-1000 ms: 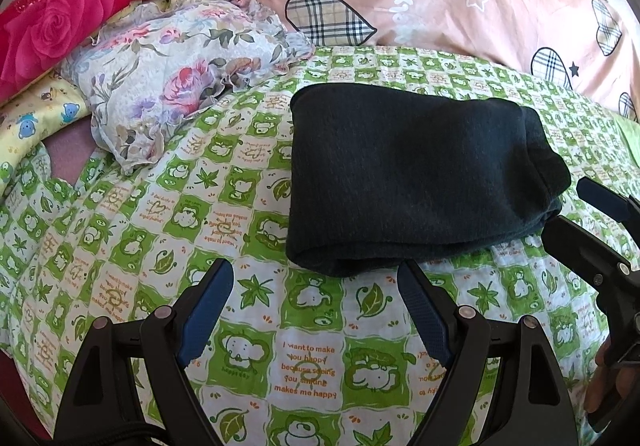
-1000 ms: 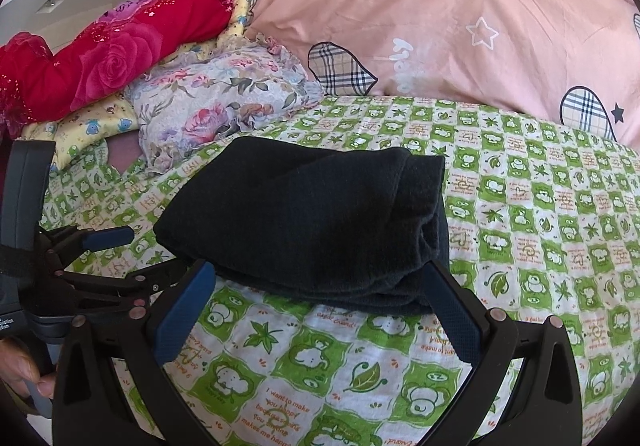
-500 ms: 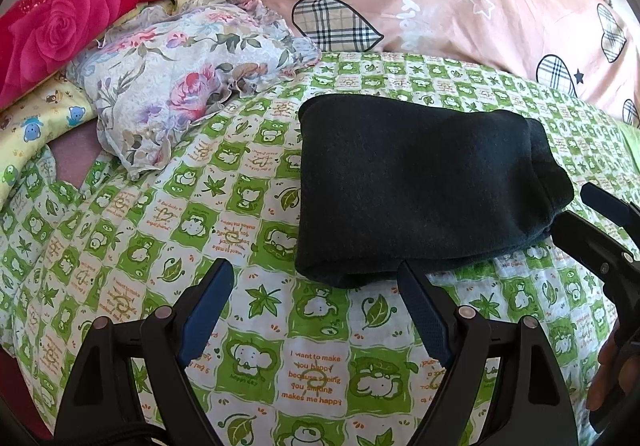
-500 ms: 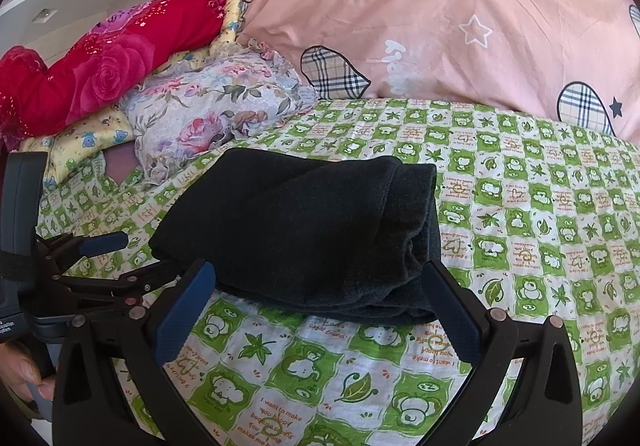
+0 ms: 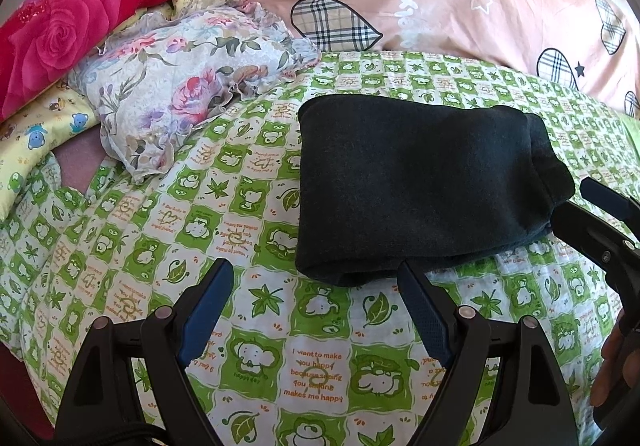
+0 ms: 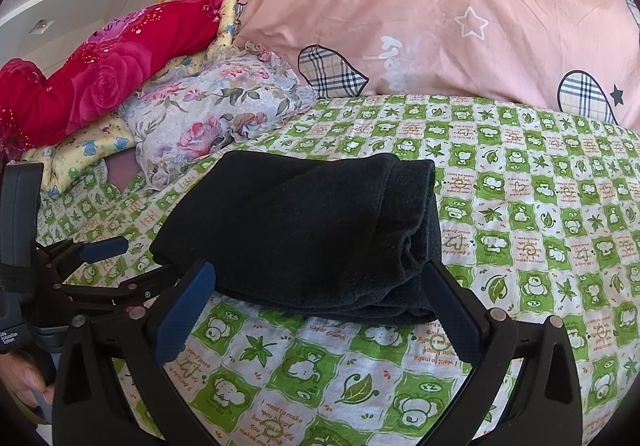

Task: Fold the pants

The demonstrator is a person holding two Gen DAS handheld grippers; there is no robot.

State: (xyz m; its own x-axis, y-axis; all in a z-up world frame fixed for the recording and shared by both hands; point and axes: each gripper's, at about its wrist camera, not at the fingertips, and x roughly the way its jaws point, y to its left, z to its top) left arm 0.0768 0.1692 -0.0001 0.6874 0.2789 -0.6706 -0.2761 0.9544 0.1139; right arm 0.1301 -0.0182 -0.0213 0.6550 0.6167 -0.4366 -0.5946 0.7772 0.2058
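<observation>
The dark knitted pants (image 5: 416, 186) lie folded into a thick compact bundle on the green-and-white checked bedsheet (image 5: 240, 206), so left gripper (image 5: 316, 282) and right gripper (image 6: 320, 278) hover at the bundle's near edge, jaws wide and empty, apparently finished.

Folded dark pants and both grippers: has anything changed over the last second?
Nothing visibly changed. The folded dark pants lie in the same bundle on the green sheet, and the left gripper and right gripper stay open and empty just short of it.
</observation>
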